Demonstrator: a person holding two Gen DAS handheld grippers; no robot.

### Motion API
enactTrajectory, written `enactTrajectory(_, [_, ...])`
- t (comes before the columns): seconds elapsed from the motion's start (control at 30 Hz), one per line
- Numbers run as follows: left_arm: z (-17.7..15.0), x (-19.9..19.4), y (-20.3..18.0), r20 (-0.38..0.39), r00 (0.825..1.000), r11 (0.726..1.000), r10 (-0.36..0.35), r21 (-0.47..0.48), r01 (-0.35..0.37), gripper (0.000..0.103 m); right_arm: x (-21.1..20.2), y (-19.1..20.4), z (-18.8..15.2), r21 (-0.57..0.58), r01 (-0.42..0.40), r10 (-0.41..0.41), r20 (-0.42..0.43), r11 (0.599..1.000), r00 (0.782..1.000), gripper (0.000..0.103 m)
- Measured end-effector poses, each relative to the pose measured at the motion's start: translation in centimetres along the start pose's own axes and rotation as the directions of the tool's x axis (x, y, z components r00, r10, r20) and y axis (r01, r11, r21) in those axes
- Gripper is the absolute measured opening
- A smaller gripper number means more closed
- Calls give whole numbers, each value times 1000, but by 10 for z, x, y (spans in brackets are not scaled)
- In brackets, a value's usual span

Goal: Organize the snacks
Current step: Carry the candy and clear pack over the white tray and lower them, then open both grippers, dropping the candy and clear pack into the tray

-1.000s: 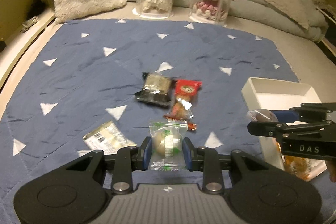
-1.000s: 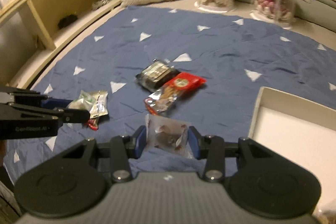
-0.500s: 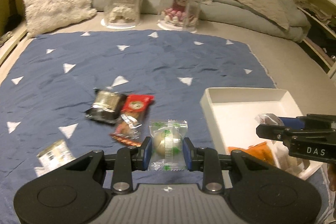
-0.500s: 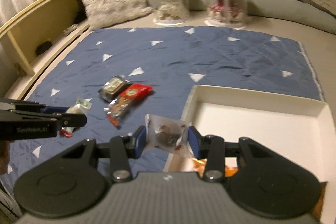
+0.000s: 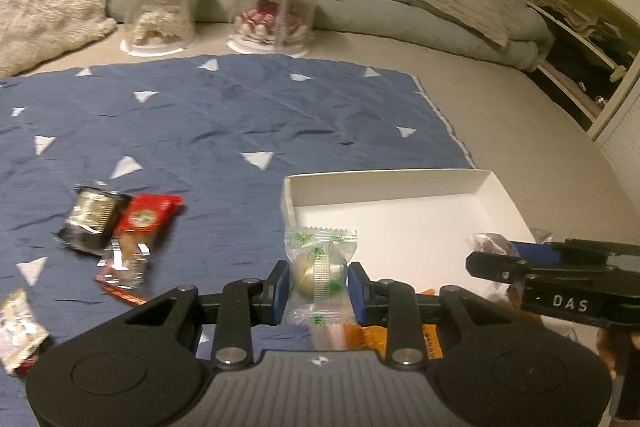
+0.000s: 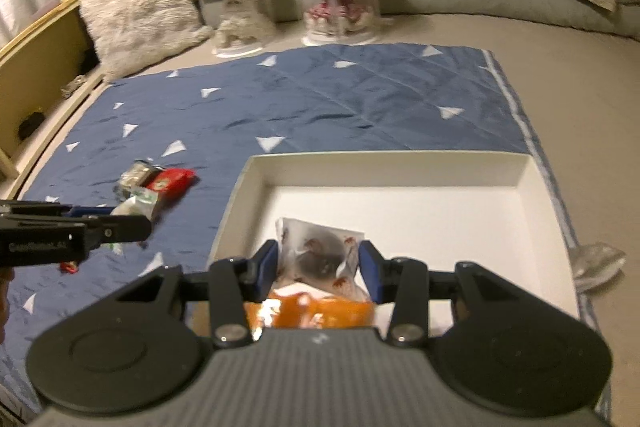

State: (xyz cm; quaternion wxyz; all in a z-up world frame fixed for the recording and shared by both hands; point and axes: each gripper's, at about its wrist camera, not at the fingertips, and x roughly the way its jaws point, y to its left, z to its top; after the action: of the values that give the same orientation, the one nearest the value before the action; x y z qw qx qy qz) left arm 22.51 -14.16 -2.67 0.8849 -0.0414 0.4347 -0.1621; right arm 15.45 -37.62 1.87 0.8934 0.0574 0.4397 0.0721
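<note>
I carry one snack in each hand, and both are close to the white tray (image 6: pixel 400 163) that sits on the right part of the blue quilt (image 5: pixel 224 115).

My left gripper (image 5: pixel 318 285) is nearly closed, its blue pads pressed on the sides of the green-printed snack (image 5: pixel 318 267), a round pale sweet in a clear wrapper. I pinch it at the middle so the crimped ends hang free above and below. It hangs over the tray's near left corner, more or less above the edge.

My right gripper (image 6: pixel 320 269) is also almost shut, gripping the dark snack in a clear wrapper (image 6: pixel 320 255) by its sides. This one is well over the tray floor, just above the orange packet (image 6: pixel 312 311) already lying at the near wall. That is where I judge it should go, beside what is stored.

Left on the quilt are the red packet (image 5: pixel 146 217) and the dark silver packet (image 5: pixel 92 219), touching each other, plus a pale packet (image 5: pixel 18 327) at the lower left edge, too blurred to read. They lie well apart from the tray, so I think more trips remain.
</note>
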Motion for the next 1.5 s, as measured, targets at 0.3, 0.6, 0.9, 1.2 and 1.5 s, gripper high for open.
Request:
enactTrajectory(0.3, [4, 43, -29, -53, 996, 996, -75, -40, 73, 34, 12, -29, 0, 87, 47, -43, -48, 995, 998, 50])
enactTrajectory(0.6, [1, 77, -29, -81, 987, 985, -140, -116, 130, 34, 42, -32, 7, 135, 41, -27, -104, 990, 994, 50])
enactTrajectory(0.9, [6, 89, -18, -90, 986, 979, -139, -163, 124, 43, 56, -33, 22, 194, 22, -4, -96, 981, 995, 57])
enactTrajectory(1.2, [2, 86, -19, -127, 986, 988, -103, -127, 87, 55, 51, -38, 14, 195, 56, -31, -128, 979, 991, 62])
enactTrajectory(1.5, [-4, 79, -23, -144, 987, 994, -78, -86, 66, 56, 36, -43, 4, 180, 93, -68, -143, 979, 987, 68])
